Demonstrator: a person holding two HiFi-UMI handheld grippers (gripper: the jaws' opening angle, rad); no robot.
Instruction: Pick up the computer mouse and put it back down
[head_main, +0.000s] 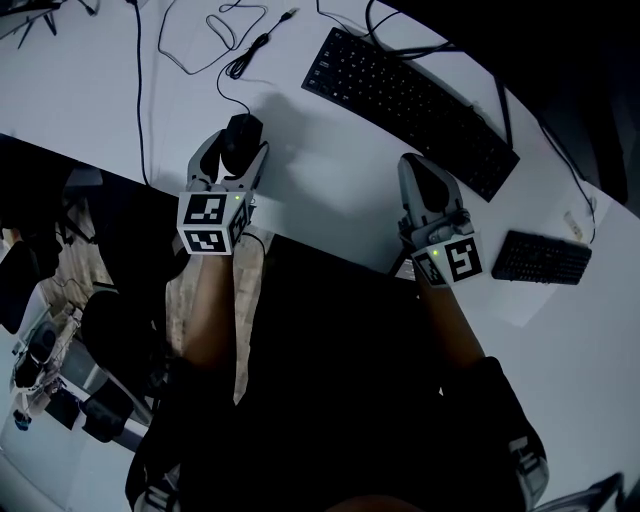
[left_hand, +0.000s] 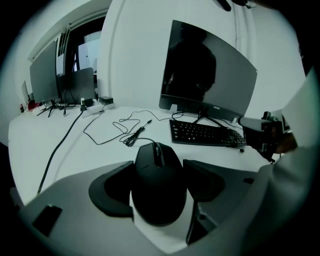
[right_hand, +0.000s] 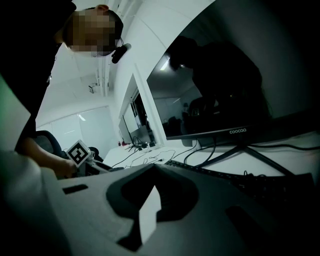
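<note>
The black wired computer mouse (head_main: 241, 133) is over the white desk (head_main: 330, 190) near its front edge, and its cord runs away toward the back. My left gripper (head_main: 237, 147) is shut on it, one grey finger along each side. In the left gripper view the mouse (left_hand: 159, 190) fills the gap, both dark pads (left_hand: 114, 189) touch its flanks, and it looks raised a little off the desk. To the right, my right gripper (head_main: 412, 162) hovers above the desk edge, shut and holding nothing; in its own view the fingers (right_hand: 165, 182) meet at the tips.
A black keyboard (head_main: 410, 105) lies diagonally at the back right, and a small black keypad (head_main: 541, 258) at the far right. Loose cables (head_main: 215, 40) loop at the back left. A dark monitor (left_hand: 207, 75) stands behind the keyboard. The person's legs are below the desk edge.
</note>
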